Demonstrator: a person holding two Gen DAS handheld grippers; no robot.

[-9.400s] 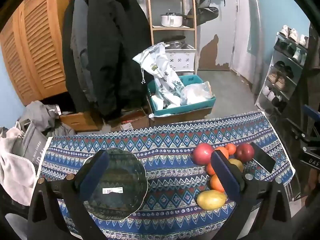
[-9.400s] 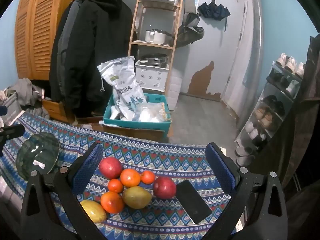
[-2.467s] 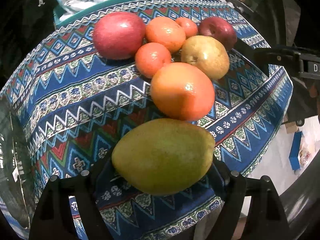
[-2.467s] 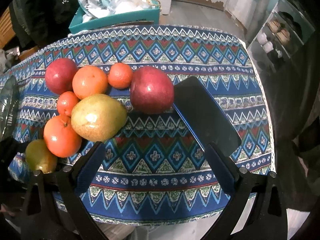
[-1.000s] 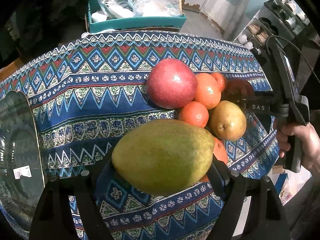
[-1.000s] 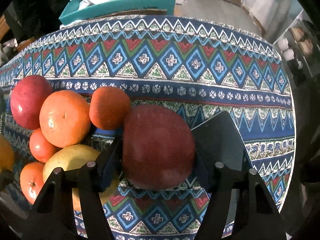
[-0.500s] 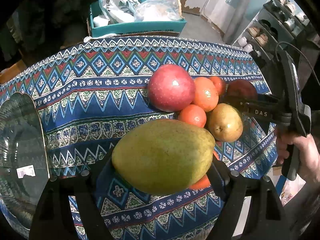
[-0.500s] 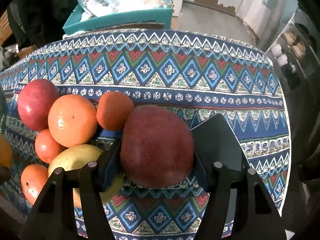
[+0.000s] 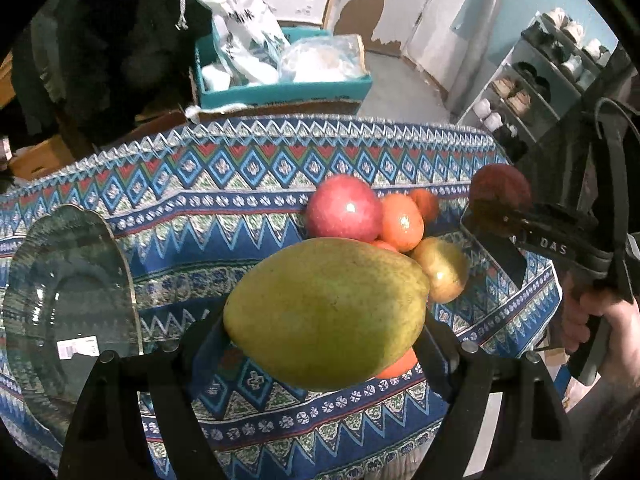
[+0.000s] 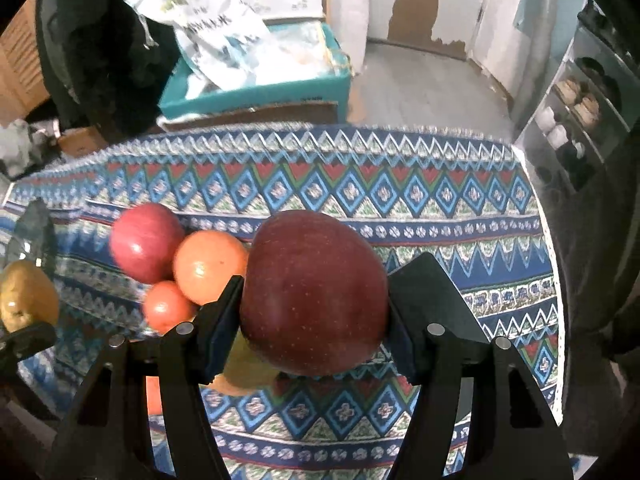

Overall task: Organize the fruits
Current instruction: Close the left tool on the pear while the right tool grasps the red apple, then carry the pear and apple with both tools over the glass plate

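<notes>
Though hidden elsewhere, glass plate (image 9: 72, 300) beside left hand-held gripper (image 9: 324, 320) grasping mango (image 9: 326, 312).

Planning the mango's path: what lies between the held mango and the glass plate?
Only bare patterned tablecloth lies between the mango and the glass plate, as the left wrist view shows.

We see open patterned table (image 9: 240, 216) between the glass plate (image 9: 72, 288) at left and the fruit cluster (image 9: 384, 220) at right; a black slab (image 10: 436, 292) lies just beside the cluster.
</notes>
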